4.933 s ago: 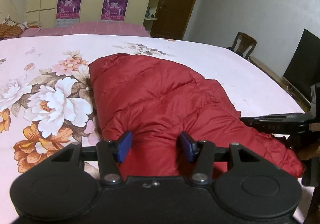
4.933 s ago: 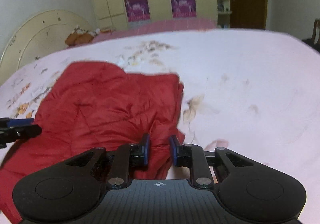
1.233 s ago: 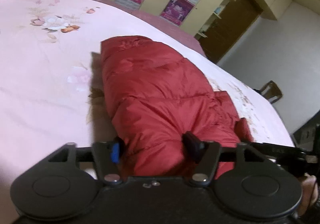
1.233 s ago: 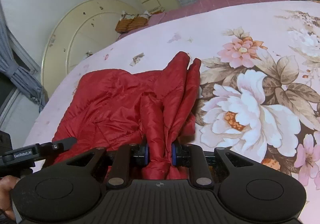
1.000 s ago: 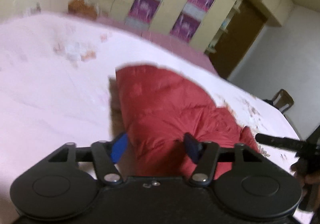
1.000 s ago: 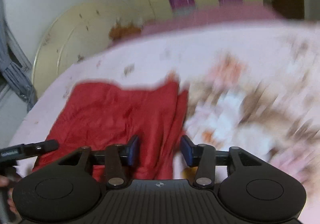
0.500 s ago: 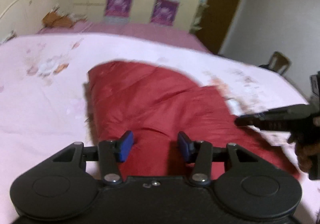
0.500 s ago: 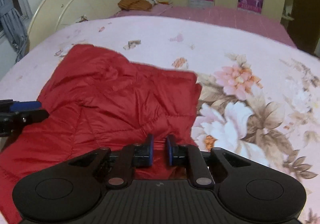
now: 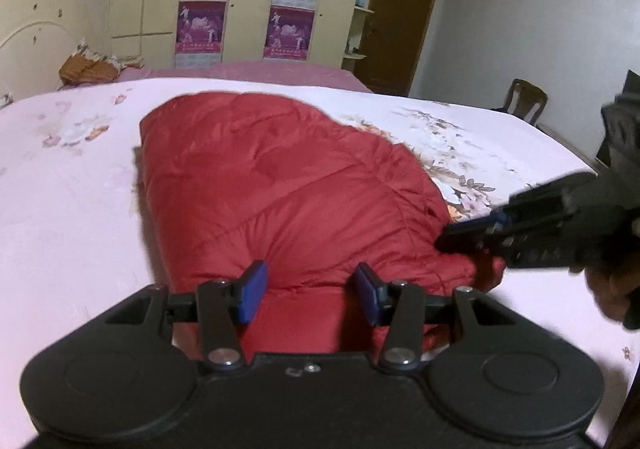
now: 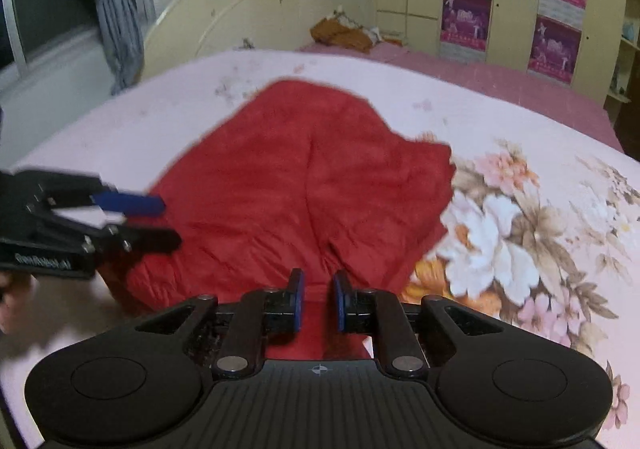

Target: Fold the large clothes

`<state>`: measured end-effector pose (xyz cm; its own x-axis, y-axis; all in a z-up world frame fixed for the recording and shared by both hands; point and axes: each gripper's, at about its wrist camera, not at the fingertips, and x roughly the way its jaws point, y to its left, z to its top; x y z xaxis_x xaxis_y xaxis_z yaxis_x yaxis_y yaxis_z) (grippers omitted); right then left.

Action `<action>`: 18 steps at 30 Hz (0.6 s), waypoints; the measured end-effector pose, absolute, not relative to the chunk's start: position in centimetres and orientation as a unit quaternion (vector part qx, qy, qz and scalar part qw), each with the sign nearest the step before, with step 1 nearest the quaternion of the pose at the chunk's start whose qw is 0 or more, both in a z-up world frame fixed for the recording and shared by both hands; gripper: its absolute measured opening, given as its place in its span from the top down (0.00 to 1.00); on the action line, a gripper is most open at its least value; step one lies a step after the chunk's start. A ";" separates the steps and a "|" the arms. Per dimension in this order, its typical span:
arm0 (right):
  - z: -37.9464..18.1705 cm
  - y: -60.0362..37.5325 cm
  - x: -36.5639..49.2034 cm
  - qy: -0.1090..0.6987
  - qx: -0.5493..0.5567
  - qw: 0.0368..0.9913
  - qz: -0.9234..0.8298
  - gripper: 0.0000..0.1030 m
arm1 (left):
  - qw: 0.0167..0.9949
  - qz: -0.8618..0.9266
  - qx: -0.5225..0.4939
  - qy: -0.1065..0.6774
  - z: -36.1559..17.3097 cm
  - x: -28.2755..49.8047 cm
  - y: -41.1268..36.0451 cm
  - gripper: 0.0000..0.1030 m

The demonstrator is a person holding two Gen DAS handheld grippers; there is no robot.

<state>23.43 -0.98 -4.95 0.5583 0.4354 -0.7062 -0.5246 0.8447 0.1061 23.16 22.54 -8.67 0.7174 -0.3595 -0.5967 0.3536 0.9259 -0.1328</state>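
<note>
We saw a quilted red jacket (image 9: 280, 185) of faintly shiny, puffy cloth. It lay on the bed (image 9: 60, 209), whose floral sheet looked matt. Each tool (image 9: 308, 291) was matt black plastic.

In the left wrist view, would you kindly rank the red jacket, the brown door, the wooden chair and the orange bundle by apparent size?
1. Red jacket, far the largest, though nearest the camera.
2. Brown door.
3. Wooden chair and orange bundle look alike; both are distant, so no ranking between them.
</note>
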 end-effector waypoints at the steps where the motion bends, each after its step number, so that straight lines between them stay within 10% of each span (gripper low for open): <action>1: -5.7 -1.0 23.6 0.390 -0.054 0.879 0.271 0.87 | 0.927 -0.191 0.001 0.324 -8.8 23.3 22.5 0.55; 18: -4.5 -0.8 20.8 0.386 -0.043 0.873 0.293 0.87 | 0.931 -0.145 -0.003 0.334 -8.1 20.5 20.4 0.55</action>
<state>20.80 -0.79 -4.50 0.5297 0.4785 -0.7003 -0.5457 0.8244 0.1506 20.46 20.41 -8.13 0.7347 -0.2725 -0.6212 0.2688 0.9577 -0.1023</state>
